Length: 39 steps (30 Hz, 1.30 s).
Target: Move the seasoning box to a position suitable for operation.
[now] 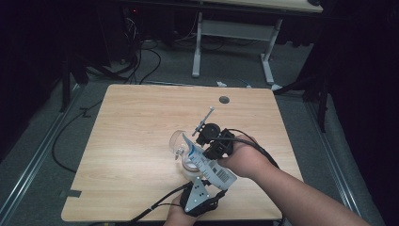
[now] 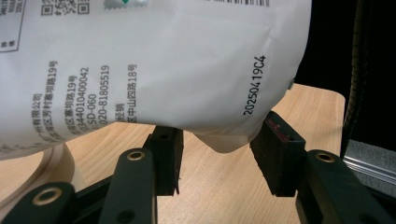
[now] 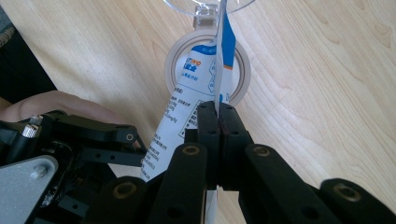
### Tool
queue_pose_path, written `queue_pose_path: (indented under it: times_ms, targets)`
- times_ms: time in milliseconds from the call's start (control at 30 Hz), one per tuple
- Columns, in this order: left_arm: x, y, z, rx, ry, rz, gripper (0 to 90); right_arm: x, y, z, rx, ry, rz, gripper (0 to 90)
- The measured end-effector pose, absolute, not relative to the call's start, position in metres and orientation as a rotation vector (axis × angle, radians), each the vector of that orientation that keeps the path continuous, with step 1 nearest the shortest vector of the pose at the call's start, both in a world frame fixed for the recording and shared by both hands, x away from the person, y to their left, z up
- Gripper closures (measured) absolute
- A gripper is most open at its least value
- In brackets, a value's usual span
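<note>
High view: a white pouch (image 1: 209, 165) with blue print and a barcode sits low and just right of centre in the frame, slanting from a blue-edged top at the upper left down to its barcoded end at the lower right. Its top leans over a clear jar (image 1: 181, 148) standing on the wooden table (image 1: 136, 136). In the right gripper view the pouch (image 3: 196, 88) runs up the middle of the frame, with the jar's round mouth (image 3: 175, 65) behind it and a clear lid (image 3: 205, 5) at the top edge.

The right gripper (image 1: 211, 141) comes in from the lower right, its forearm crossing the corner of the frame and the hand (image 1: 242, 157) wrapped round the tool's body. In the right gripper view its jaws (image 3: 218, 119) are pressed together, pinching a thin edge of the pouch.

The left gripper (image 1: 207, 181) rises from the bottom edge, just under the pouch's barcoded end, its grey plate facing up. In the left gripper view its jaws (image 2: 219, 163) stand spread on either side of the pouch's lower corner (image 2: 224, 137); the pads seem clear of the corner, though that is hard to judge from so close.

A small dark round hole (image 1: 224, 100) lies in the table's upper part.
</note>
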<state>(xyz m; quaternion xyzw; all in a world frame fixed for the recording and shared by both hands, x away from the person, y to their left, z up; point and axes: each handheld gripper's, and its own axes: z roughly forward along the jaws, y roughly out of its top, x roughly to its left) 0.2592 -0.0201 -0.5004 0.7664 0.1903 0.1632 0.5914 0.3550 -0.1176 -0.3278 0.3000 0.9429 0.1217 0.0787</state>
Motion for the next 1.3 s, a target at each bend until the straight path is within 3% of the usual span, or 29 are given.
queue_pose_path:
  times_ms: [1300]
  targets:
    - [0.270, -0.020, -0.522, 1.844, 0.499, 0.389, 54.8, 0.353, -0.126, -0.332, 0.921, 2.832, 0.340, 89.4]
